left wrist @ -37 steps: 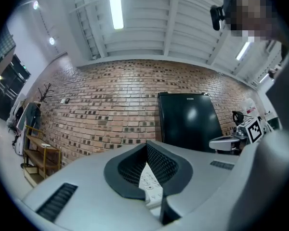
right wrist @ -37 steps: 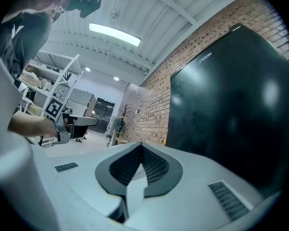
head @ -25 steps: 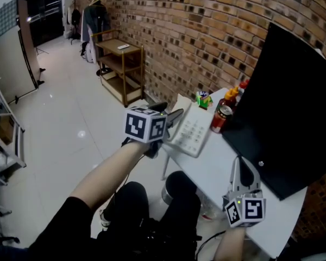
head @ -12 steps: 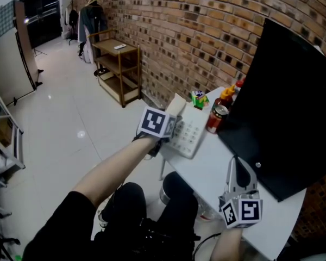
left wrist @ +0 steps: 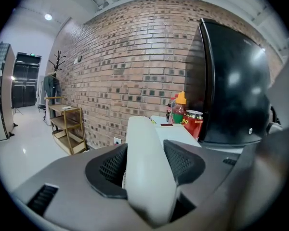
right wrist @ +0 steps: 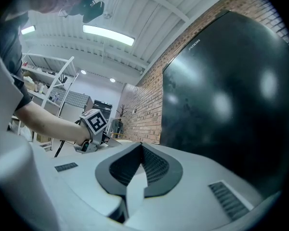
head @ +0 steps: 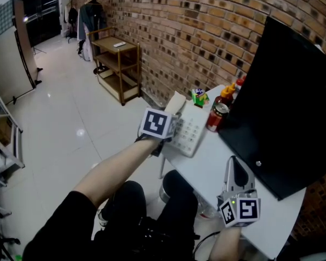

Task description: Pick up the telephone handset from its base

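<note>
A white telephone base (head: pixel 191 132) lies at the left end of the white table (head: pixel 214 170), its handset (head: pixel 175 103) along its left side. My left gripper (head: pixel 170 126) has come down over the handset. In the left gripper view the handset (left wrist: pixel 147 172) fills the gap of the left gripper (left wrist: pixel 145 150), whose jaws are closing, both black pads against its sides. My right gripper (head: pixel 233 164) rests near the table's front, in front of the black monitor (head: pixel 288 102). In the right gripper view the right gripper (right wrist: pixel 141 151) is shut and empty.
Behind the phone stand a red can (head: pixel 215 117), sauce bottles (head: pixel 229 95) and a small green toy (head: pixel 199 97). A brick wall runs behind the table. A wooden shelf unit (head: pixel 119 64) stands on the floor at the far left.
My left gripper has dropped from above the phone's left side onto the handset, and the handset now sits between its jaws. The right gripper has stayed put.
</note>
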### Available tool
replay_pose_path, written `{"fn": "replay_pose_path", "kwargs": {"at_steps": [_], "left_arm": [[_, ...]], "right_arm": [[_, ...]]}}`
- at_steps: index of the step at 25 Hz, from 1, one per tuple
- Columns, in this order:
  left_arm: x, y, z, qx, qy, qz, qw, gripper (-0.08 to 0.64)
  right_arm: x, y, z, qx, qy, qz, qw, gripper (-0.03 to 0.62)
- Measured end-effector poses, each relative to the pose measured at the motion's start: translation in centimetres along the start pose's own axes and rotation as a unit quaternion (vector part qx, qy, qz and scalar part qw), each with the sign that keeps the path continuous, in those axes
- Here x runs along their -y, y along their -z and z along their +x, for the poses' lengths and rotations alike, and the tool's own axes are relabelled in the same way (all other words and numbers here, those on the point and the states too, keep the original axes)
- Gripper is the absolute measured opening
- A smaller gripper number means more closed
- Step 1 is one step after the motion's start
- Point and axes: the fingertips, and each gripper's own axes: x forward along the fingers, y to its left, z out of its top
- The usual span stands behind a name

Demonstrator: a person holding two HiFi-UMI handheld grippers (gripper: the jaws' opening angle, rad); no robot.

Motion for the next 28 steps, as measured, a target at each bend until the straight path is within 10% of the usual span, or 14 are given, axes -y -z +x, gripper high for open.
{"fn": "replay_pose_path", "kwargs": {"at_steps": [9, 18, 23, 28], "left_arm": [[0.2, -2.7, -3.9, 0.095, 0.037, -0.012, 0.9947, 0.229], [-0.3, -6.3, -11.2, 0.227, 0.149, -0.053, 0.9609, 0.229], [0.5, -5.8, -15.0, 0.279, 0.236, -0.055, 0.9291, 0.229], [0.4, -4.7, -19.9, 0.338, 0.345, -0.095, 0.8705, 0.229]], "right_arm": [[0.0, 0.0, 0.5, -0.002, 0.001, -0.006, 1.0, 0.008], [0.0, -0.6, 0.1, -0.005, 0.004, -0.02, 1.0, 0.008], [0.5, -0.5, -0.4, -0.009, 0.01, -0.006, 1.0, 0.008], [0.1, -0.8, -1.1, 0.002, -0.018, 0.011, 1.0, 0.008]]}}
